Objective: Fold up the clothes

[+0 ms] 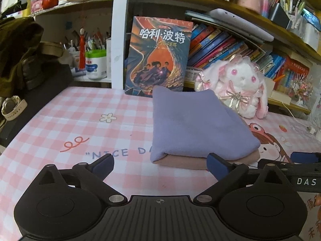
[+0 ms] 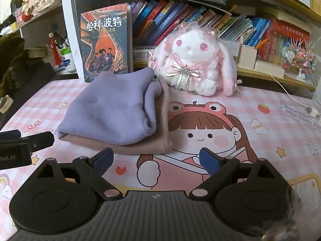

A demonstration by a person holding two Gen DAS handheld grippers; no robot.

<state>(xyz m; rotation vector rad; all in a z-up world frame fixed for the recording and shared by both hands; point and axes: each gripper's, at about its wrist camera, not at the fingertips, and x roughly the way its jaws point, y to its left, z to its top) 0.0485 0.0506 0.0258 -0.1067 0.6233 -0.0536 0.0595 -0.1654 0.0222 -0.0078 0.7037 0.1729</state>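
Note:
A folded cloth point(image 1: 196, 124) lies on the pink checked desk mat point(image 1: 80, 120), lilac on top with a dusty pink layer point(image 2: 140, 147) underneath. My left gripper point(image 1: 160, 163) stands open just in front of the cloth's near left corner, and nothing is between its blue pads. My right gripper point(image 2: 156, 156) is also open, in front of the cloth's point(image 2: 112, 112) near right corner, with its pads clear of the fabric. Each gripper shows at the edge of the other's view: the left gripper point(image 2: 26, 142) and the right gripper point(image 1: 301, 160).
A white and pink plush rabbit point(image 2: 192, 60) sits right behind the cloth, beside an upright book point(image 2: 106, 40). Crowded bookshelves point(image 2: 200, 16) close off the back. A white cable with a plug point(image 2: 313, 111) lies at the right. A dark bag point(image 1: 18, 56) and a watch point(image 1: 12, 106) are at the left.

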